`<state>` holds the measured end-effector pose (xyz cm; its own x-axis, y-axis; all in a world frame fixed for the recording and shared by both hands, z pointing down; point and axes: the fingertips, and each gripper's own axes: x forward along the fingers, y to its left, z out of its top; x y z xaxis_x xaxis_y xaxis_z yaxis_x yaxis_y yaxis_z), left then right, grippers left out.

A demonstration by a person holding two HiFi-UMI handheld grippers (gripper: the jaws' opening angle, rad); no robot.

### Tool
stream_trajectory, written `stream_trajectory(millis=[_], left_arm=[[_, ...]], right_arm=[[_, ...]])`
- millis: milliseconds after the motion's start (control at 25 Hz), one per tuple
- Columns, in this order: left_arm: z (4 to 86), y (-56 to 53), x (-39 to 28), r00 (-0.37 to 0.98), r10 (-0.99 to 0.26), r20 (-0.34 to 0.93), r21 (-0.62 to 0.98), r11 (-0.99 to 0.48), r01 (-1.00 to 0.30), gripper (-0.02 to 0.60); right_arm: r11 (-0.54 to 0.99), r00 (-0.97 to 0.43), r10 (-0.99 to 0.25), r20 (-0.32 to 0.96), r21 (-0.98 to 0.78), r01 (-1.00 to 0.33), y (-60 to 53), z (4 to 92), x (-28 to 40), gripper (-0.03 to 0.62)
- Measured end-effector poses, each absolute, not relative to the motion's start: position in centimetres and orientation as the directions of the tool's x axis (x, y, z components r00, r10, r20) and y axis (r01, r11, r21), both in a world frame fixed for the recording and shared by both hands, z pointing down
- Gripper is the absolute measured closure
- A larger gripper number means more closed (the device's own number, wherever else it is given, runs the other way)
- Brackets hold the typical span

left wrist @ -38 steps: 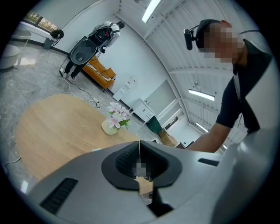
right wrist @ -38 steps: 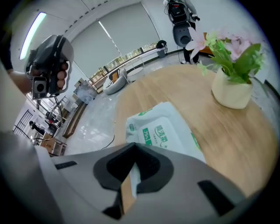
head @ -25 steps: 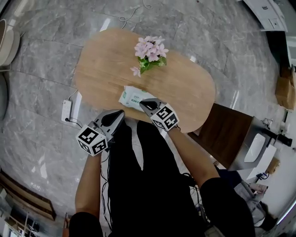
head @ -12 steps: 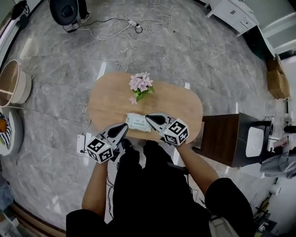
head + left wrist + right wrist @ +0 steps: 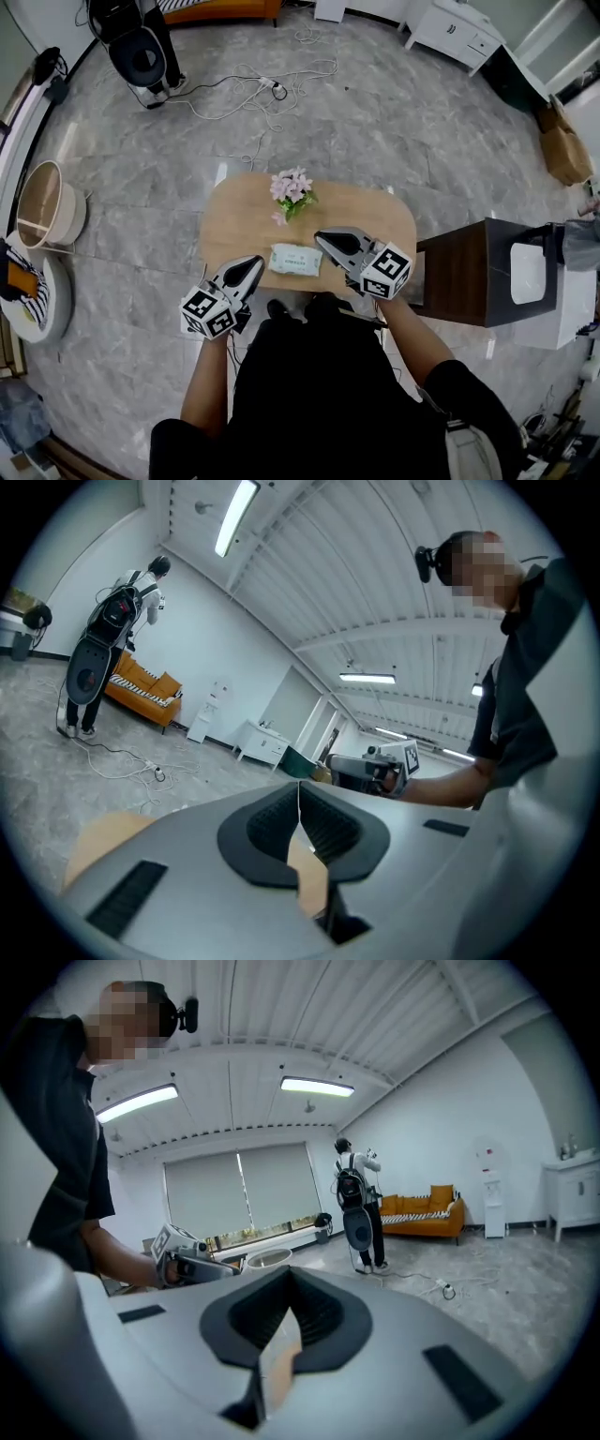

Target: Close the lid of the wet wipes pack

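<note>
One wet wipes pack lies flat on the near half of the single oval wooden table, close to its near edge and about midway along it; the lid is too small to make out. Just beyond it, toward the far side, stands one bunch of pink flowers. Nothing touches the pack. Two grippers are held to either side of it. The left gripper sits at the table's near left rim and the right gripper over the near right part, and each carries one marker cube. In the left gripper view the left gripper has its jaws pressed together with nothing between them. The right gripper view shows the right gripper likewise closed and empty. Right of the table stands one dark wooden cabinet. On the grey stone floor, cables trail at the far side, one round basket sits far to the left, and one orange sofa stands by the far wall.
</note>
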<state>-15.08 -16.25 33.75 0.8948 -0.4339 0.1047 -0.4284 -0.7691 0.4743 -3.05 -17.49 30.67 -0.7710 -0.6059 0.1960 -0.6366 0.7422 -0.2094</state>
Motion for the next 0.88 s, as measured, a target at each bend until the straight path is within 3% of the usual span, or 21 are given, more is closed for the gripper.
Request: stream_trajectory(millis=[200, 880], left_arm=[[33.0, -15.0, -15.4, 0.892, -0.444, 0.083, 0.463, -0.775, -0.429, 0.563], [30.3, -7.8, -12.7, 0.845, -0.524, 0.106, 0.397, -0.757, -0.519, 0.563]], right_arm=[[0.762, -0.785, -0.611, 0.106, -0.190, -0.619, -15.8, 28.0, -2.6, 0.585], [0.809, -0.825, -0.565, 0.009, -0.192, -0.556, -8.7, 26.0, 2.3, 0.585]])
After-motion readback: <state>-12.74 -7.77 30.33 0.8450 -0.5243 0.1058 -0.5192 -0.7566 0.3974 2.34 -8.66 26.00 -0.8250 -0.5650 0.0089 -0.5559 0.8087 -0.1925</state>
